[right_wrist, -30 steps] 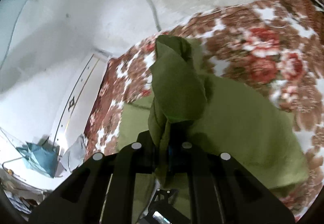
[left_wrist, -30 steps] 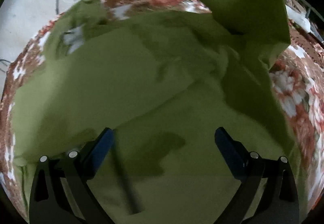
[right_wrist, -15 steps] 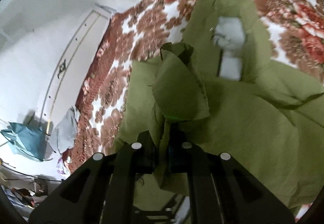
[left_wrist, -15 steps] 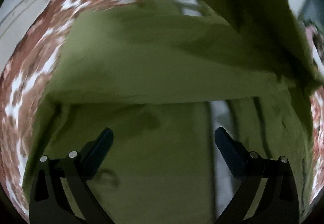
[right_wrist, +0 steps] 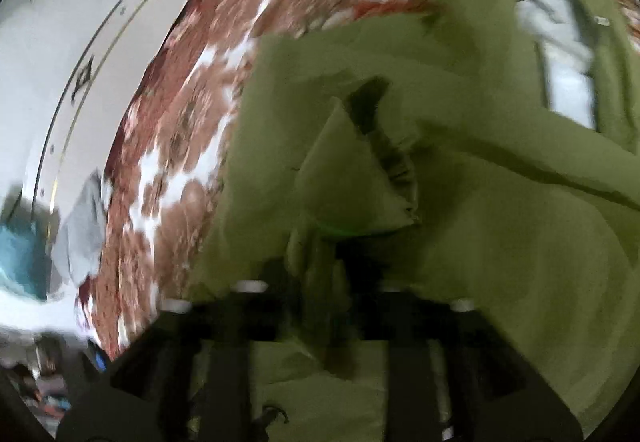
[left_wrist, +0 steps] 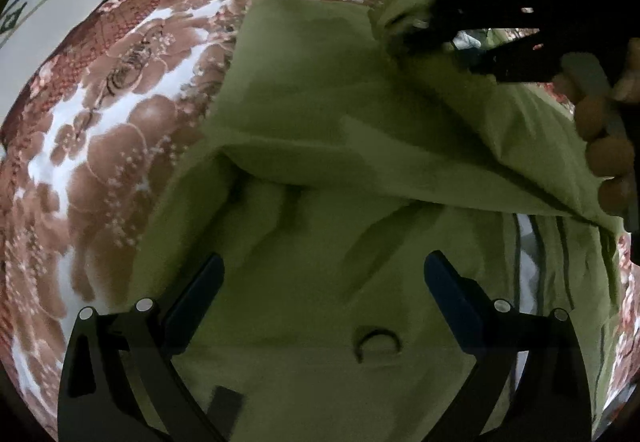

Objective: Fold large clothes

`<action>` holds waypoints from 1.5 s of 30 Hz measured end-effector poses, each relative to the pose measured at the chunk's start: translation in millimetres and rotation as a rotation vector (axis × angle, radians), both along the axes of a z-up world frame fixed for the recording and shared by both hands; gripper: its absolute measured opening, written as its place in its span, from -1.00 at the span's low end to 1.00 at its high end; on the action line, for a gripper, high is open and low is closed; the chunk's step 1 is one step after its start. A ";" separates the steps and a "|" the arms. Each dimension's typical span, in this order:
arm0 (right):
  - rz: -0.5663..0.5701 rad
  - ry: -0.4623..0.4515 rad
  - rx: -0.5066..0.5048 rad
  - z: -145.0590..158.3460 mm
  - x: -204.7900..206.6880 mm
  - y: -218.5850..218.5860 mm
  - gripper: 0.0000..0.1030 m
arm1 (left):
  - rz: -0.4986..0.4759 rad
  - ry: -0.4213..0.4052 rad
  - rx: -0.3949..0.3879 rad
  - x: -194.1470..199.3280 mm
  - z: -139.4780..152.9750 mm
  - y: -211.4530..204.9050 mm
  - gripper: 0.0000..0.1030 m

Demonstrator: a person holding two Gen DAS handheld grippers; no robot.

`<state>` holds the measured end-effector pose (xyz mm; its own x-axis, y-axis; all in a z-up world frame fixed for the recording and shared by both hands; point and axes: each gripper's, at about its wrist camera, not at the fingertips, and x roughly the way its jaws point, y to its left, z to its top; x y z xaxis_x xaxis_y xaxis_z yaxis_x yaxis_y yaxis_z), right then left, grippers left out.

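Note:
A large olive-green garment (left_wrist: pixel 320 122) lies spread on a floral bedspread (left_wrist: pixel 100 130), with one layer folded across its middle. My left gripper (left_wrist: pixel 324 274) hovers just above the near part, open, with nothing between its blue pads. My right gripper (left_wrist: pixel 408 30) comes in at the top right of the left wrist view, a person's hand (left_wrist: pixel 608 146) behind it. In the right wrist view the right gripper (right_wrist: pixel 316 266) is blurred and its jaws are opening. A bunched green fold (right_wrist: pixel 352 178) still sits between them. The garment's white lining (right_wrist: pixel 560 54) shows further off.
The red and white bedspread (right_wrist: pixel 180 114) extends left of the garment to a white panel with a dark line (right_wrist: pixel 60 42). A grey cloth (right_wrist: pixel 84 234) and a teal object (right_wrist: pixel 16 258) lie at the bed's edge.
My right gripper has come down onto the spread garment with the fold, and its jaws have moved apart. The left wrist view has swung across the garment, so the bedspread now shows at left.

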<state>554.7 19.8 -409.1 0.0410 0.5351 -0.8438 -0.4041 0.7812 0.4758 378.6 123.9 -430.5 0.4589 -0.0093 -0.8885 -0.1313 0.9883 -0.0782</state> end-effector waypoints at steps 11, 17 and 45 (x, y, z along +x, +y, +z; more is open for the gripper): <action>-0.062 -0.158 -0.112 50.7 -10.6 -117.6 0.59 | 0.013 -0.045 -0.050 35.6 26.0 7.4 0.89; -0.205 -0.295 -0.510 24.4 -12.5 -260.1 0.59 | -0.013 -0.052 -0.125 85.2 23.2 1.6 0.89; -0.407 -0.226 -0.810 -56.9 -21.4 -392.2 0.80 | -0.128 0.121 0.124 131.1 -17.1 29.9 0.28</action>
